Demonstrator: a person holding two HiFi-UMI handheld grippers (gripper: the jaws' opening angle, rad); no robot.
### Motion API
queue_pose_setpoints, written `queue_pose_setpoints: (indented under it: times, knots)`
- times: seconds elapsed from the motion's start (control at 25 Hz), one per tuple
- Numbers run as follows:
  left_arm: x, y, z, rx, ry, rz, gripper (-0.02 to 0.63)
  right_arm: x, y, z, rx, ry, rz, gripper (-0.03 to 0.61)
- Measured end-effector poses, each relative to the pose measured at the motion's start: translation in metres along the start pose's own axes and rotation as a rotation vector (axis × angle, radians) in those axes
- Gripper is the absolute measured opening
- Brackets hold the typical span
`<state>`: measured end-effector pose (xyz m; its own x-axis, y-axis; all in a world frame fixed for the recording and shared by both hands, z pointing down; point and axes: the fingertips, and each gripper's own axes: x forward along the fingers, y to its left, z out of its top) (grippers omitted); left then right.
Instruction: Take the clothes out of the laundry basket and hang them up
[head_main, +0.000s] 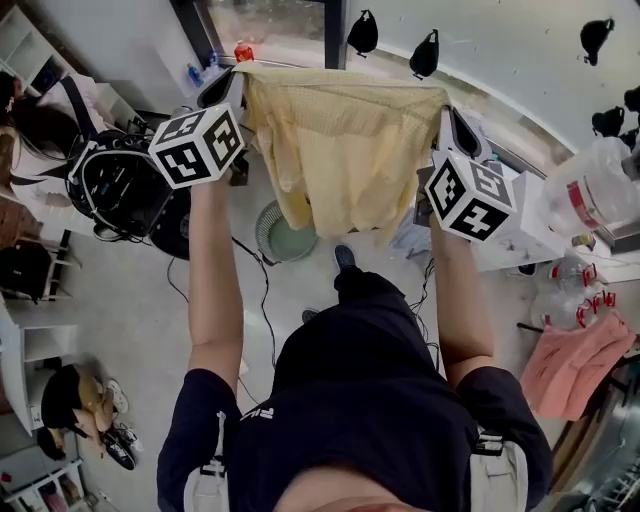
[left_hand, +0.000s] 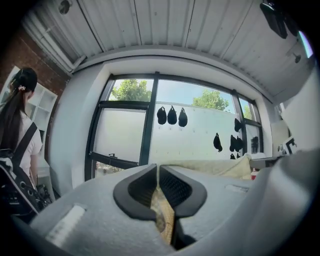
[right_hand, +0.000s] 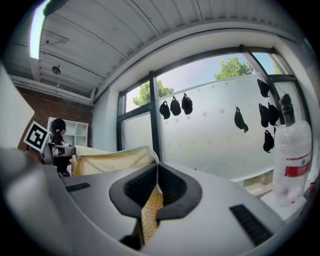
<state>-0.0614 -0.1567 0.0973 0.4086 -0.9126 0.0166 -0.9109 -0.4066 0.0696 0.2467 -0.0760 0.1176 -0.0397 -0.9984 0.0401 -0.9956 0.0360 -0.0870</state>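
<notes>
A pale yellow garment (head_main: 340, 150) hangs spread out between my two grippers, held up at arm's length in front of the window. My left gripper (head_main: 232, 88) is shut on its left top corner, and a strip of the yellow cloth (left_hand: 162, 212) shows pinched between the jaws. At the other top corner my right gripper (head_main: 452, 125) is shut on the cloth (right_hand: 150, 210). The garment's top edge (right_hand: 112, 159) stretches away to the left gripper in the right gripper view. The laundry basket (head_main: 280, 235) stands on the floor below, partly hidden behind the garment.
Dark pouches (head_main: 362, 32) hang on the frosted window pane ahead. A white table with plastic bottles (head_main: 600, 185) stands at the right, with a pink cloth (head_main: 575, 365) below it. A person with a backpack (left_hand: 17, 145) stands at the left near white shelves.
</notes>
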Motion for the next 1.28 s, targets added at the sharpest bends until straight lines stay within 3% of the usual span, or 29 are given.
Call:
queue_pose_setpoints:
  times: [0.28, 0.4, 0.76, 1.04, 1.28]
  knots:
    - [0.079, -0.007, -0.003, 0.015, 0.045, 0.000, 0.031, 0.066, -0.056, 0.006, 0.022, -0.006, -0.042, 0.008]
    - [0.128, -0.006, -0.008, 0.020, 0.077, -0.006, 0.029, 0.109, -0.074, -0.002, 0.013, 0.021, -0.014, 0.008]
    - [0.289, -0.006, -0.042, 0.044, 0.215, -0.007, 0.029, 0.238, -0.150, -0.033, 0.044, 0.111, -0.051, 0.008]
    - [0.403, -0.004, -0.106, 0.032, 0.355, -0.034, 0.031, 0.328, -0.205, -0.093, 0.068, 0.235, -0.075, 0.008]
    - [0.485, -0.011, -0.188, 0.041, 0.513, -0.038, 0.029, 0.385, -0.249, -0.163, 0.099, 0.368, -0.085, 0.008]
